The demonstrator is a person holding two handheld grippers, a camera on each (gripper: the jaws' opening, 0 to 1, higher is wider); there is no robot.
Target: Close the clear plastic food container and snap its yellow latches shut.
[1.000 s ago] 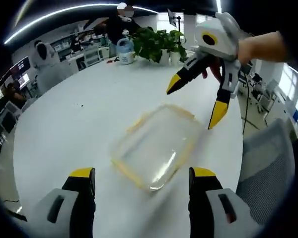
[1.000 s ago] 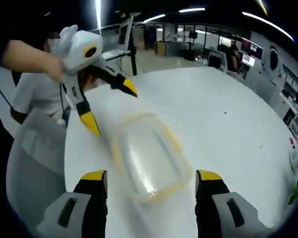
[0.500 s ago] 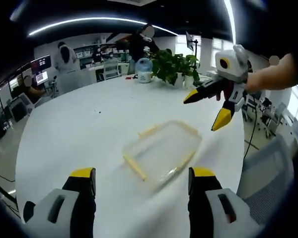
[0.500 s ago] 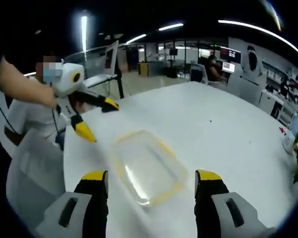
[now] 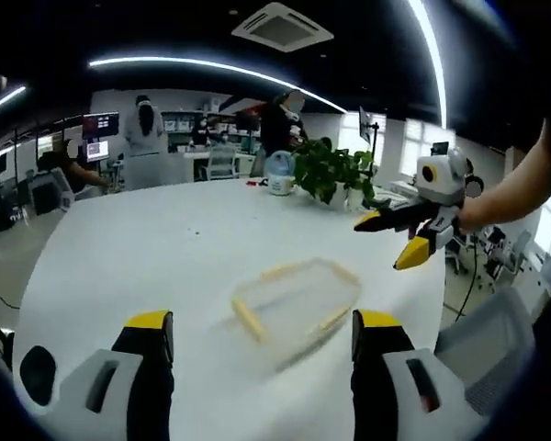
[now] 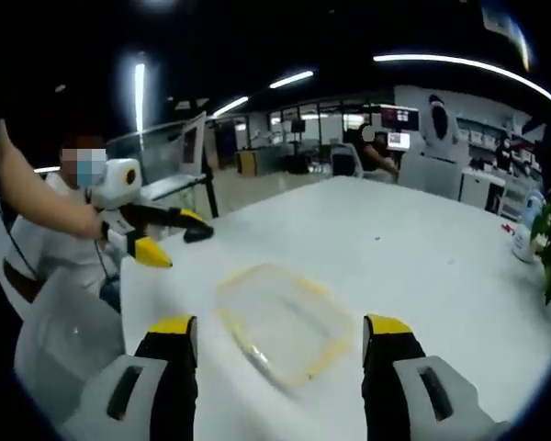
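I see the clear container (image 5: 297, 308) lying on the white table (image 5: 147, 248) — lid on, yellow-edged, nothing inside. My left gripper (image 5: 262, 335) and right gripper (image 6: 280, 340) both gape wide, holding nothing.

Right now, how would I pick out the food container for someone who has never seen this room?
Find the big round white table. The food container lies flat on it, ahead of the left claw. It is a clear, shallow rectangle with yellow latches along its edges, nothing beside it.
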